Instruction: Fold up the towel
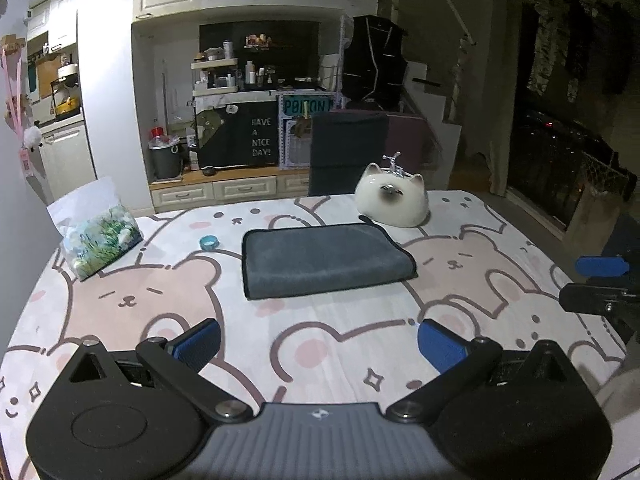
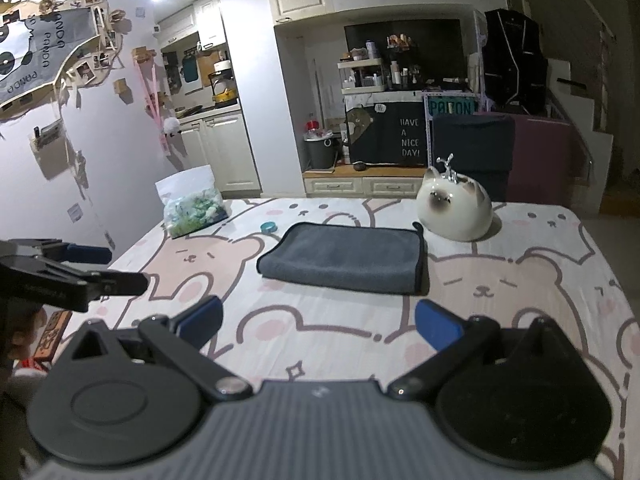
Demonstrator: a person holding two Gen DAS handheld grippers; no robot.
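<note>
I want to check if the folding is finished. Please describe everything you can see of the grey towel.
The grey towel is plush, like microfibre, with a thin dark edge trim. It lies flat on the bear-print tablecloth, already folded into a neat rectangle of several layers, with a rounded fold on one long side. A small dark loop sticks out at its far right corner, near the white cat figurine; whether they touch cannot be told. Neither hand-held gripper touches it; both are open and well short of it.

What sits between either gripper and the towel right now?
Nothing visible. Only bare tablecloth separates the open left gripper and open right gripper from the grey towel. The cat figurine stands behind it.
</note>
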